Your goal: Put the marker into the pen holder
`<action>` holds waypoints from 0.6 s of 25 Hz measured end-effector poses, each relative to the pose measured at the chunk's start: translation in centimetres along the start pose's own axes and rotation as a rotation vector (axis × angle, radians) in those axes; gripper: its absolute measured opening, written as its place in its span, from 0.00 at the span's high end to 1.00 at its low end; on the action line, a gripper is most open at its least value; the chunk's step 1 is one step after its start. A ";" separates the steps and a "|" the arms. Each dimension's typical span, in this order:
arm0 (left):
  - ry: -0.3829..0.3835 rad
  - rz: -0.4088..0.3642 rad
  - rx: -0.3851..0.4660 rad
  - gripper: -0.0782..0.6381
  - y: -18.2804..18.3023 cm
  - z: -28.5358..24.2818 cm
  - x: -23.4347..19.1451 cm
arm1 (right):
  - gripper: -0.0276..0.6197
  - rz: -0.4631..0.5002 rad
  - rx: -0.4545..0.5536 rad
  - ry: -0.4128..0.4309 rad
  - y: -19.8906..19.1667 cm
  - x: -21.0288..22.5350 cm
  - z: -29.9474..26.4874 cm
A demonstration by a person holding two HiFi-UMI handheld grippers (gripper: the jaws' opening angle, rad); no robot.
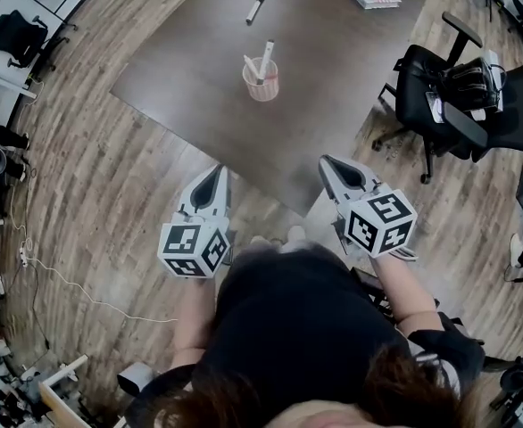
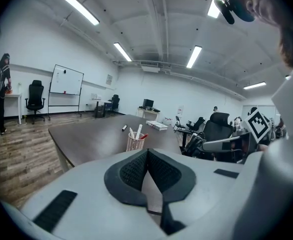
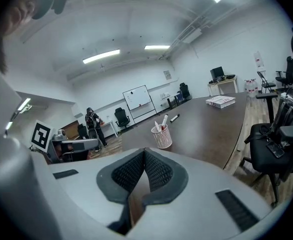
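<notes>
Grey jaws on the left gripper (image 2: 147, 151) are pressed together with nothing between them. The right gripper (image 3: 144, 151) is likewise closed and empty. Both are held off the near edge of the dark table (image 1: 199, 61). The marker (image 1: 255, 10) lies flat on the tabletop, well ahead of both, beyond the pen holder (image 1: 261, 80) and apart from it. The pink mesh holder stands upright mid-table; white pens (image 1: 266, 59) lean inside it.

Table (image 1: 190, 69) matt dark; floor (image 1: 110, 194) wood planks; pen holder (image 1: 261, 83) mesh.
</notes>
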State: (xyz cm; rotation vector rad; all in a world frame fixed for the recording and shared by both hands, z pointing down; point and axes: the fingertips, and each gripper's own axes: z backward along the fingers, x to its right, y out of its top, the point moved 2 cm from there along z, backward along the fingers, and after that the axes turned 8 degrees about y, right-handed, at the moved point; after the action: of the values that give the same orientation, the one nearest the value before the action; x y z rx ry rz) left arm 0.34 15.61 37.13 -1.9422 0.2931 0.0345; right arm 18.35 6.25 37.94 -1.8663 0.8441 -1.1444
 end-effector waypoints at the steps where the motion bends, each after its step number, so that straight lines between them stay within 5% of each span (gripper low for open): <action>1: 0.005 -0.005 0.000 0.85 -0.1 -0.3 0.1 | 0.93 0.000 0.005 0.000 0.0 0.3 0.0; 15: -0.057 -0.069 0.001 0.85 3.6 -6.7 -3.7 | 0.93 -0.044 0.057 -0.107 1.2 2.3 -2.5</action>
State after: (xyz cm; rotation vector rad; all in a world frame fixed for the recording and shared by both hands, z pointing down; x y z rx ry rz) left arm -4.80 8.88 36.97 -1.9455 0.1883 0.0450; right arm 16.75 3.11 38.53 -1.8892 0.7074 -1.0737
